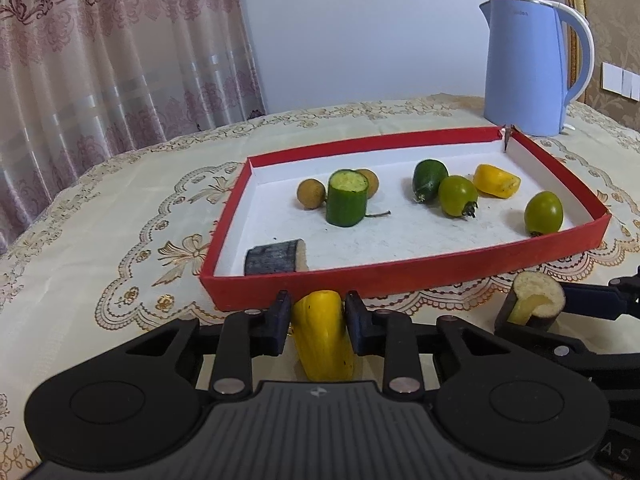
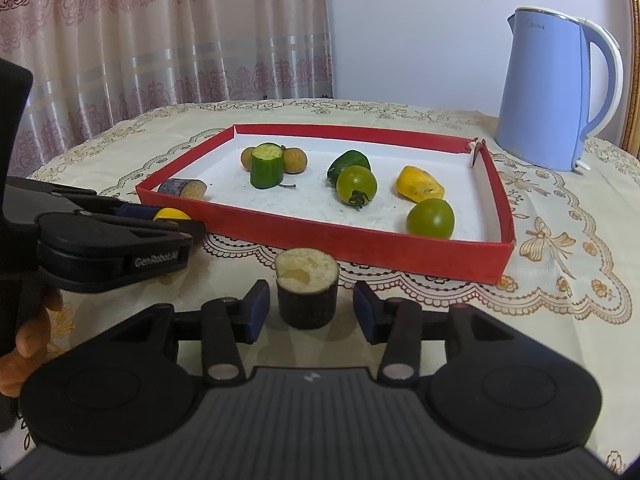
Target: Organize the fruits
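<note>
Two tools work just outside the red tray

The left wrist view shows the left tool [image 1: 318,312] clamped on a yellow curved fruit piece [image 1: 322,334] in front of the shallow red cardboard tray [image 1: 400,270] on the cloth-covered counter [image 1: 120,216]. The right wrist view hides most of that fruit behind the left tool, whose side reads "GenRobot.AI". There the right tool [image 2: 307,312] has its pads apart on either side of a dark-skinned cut cylinder with pale flesh [image 2: 307,288], not touching it. A fingertip shows at the left edge. The pale blue electric kettle [image 2: 554,92] carries faint lettering, seemingly "Midea"
</note>
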`<state>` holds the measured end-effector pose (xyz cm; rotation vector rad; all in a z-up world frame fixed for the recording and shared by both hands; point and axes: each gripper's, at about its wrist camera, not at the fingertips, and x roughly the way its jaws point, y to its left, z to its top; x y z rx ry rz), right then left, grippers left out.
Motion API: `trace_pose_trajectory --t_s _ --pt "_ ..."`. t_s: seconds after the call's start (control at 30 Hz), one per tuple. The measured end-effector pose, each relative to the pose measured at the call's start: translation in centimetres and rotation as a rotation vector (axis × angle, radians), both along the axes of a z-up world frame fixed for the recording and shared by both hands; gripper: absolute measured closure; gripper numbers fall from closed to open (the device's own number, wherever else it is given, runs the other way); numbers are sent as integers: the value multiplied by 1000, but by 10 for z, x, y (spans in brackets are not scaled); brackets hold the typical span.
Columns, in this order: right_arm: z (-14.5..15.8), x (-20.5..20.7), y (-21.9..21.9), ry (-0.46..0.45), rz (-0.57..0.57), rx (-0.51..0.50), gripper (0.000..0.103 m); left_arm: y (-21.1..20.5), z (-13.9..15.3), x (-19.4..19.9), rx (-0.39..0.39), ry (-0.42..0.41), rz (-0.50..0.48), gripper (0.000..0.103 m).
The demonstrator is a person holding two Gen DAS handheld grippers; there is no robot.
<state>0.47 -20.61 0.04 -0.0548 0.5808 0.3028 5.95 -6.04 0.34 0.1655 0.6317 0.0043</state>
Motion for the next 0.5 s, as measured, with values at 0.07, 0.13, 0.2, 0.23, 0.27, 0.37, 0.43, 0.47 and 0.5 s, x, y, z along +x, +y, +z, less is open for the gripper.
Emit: trace_pose_trajectory --t_s 0.07,0.13,0.2,0.23,0.27,0.37,0.43,0.47,0.5 --pt "0 0 0 0 0 1 59 2 4 1 -1 -7 6 74" --pt "0 0 0 2 1 1 59 4 8 0 -3 -17 9 74" --pt "0 0 0 2 1 3 60 5 12 1 -2 -23 8 74" --pt "0 0 0 2 1 4 60 5 13 2 -5 -19 7 74" --pt "0 0 0 2 1 4 60 6 13 3 -8 -16 6 74" --pt "1 0 -1 3 -1 12 63 7 14 3 -9 -17 4 74" --pt "1 0 -2 5 -2 16 65 7 15 2 -6 -24 2 74" --pt "1 1 -2 4 -3 17 65 7 15 0 -6 -28 -1 74" --pt "1 1 -2 5 -3 17 67 7 15 -1 -6 -31 -5 74"
